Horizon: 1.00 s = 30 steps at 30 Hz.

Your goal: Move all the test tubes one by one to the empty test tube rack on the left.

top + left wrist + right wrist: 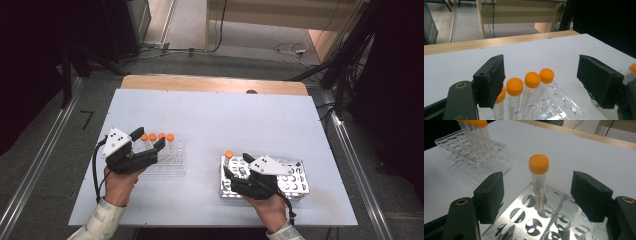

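Left tongs [148, 140] are held wide open, nothing gripped — four orange-capped tubes [532, 82] in the clear rack [170, 160] seen between the jaws. Right tongs [537, 195] gape empty too — one capped tube [538, 177] is framed upright in the metal rack [554, 217] on the table [225, 115].

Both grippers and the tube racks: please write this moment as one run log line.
left gripper: open, at clear rack | clear rack: four orange-capped tubes | right gripper: open, at metal rack | metal rack: one tube upright

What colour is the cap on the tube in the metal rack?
Orange cap; clearest in the right gripper view.
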Each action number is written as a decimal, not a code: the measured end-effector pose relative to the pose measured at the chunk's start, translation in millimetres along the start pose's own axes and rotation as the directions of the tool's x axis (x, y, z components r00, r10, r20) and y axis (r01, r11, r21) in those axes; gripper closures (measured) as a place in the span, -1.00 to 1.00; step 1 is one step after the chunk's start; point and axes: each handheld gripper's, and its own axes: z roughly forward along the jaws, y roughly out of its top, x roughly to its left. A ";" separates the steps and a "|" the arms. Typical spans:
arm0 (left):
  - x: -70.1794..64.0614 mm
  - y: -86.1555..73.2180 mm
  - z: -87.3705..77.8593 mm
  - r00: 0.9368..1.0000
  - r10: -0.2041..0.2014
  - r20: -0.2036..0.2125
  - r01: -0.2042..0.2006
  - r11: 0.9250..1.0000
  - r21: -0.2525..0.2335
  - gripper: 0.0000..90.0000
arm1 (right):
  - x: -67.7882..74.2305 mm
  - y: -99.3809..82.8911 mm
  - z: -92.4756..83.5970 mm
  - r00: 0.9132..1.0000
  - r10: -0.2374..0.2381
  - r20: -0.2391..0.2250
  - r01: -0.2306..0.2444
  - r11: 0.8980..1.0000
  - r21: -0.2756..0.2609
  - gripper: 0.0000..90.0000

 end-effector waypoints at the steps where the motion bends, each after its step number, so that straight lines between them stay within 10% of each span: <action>1: -1.4 0.0 0.3 1.000 0.003 0.003 -0.003 1.000 0.002 -0.52 | -0.8 -0.4 3.2 1.000 0.001 0.003 -0.001 1.000 0.004 -0.38; 30: -10.8 0.9 0.3 0.999 0.024 0.039 -0.024 1.000 0.005 -0.52 | 10.6 5.7 33.7 0.995 -0.008 0.099 -0.003 0.994 0.109 0.39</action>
